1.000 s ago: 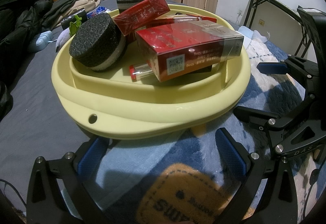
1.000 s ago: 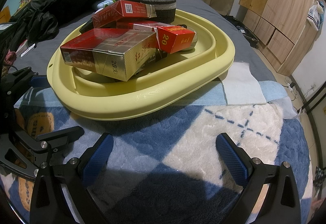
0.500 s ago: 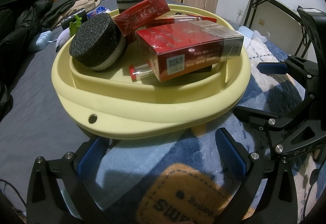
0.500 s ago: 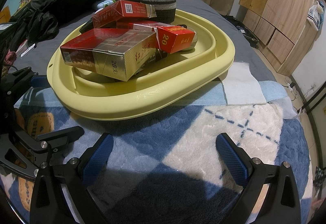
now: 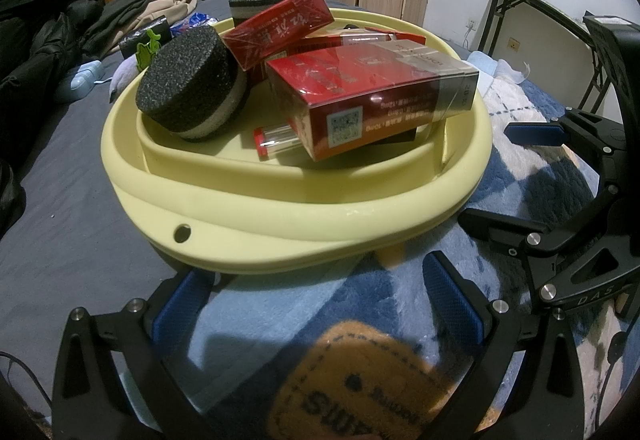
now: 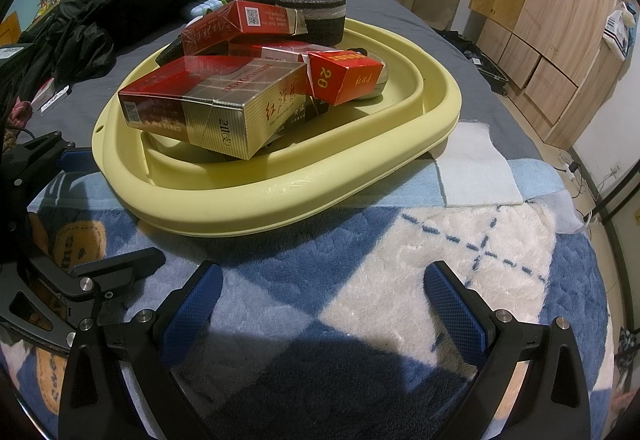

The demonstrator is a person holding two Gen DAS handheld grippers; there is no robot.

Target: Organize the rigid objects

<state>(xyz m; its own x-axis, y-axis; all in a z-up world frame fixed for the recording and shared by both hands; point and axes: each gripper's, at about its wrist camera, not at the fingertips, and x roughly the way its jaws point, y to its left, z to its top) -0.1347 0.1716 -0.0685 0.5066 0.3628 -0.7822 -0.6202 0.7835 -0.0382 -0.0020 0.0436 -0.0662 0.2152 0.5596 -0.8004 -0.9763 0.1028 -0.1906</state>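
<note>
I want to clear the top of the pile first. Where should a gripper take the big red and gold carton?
Probably by the carton's long flat sides, coming from the right gripper's side: its gold end overhangs the basin's inner rim there, unobstructed, while smaller boxes crowd its far end.

Cartons [image 5: 372,96] and foam discs [image 5: 192,88] lie piled in the basin [image 5: 280,216], which sits on the blanket [image 6: 400,260].

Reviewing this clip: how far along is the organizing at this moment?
Mostly done, it seems: the red boxes and the black foam discs are piled in the yellow basin. Nothing is in hand; the left gripper and the right gripper are open. Left: perhaps tidying the loose pile.
</note>
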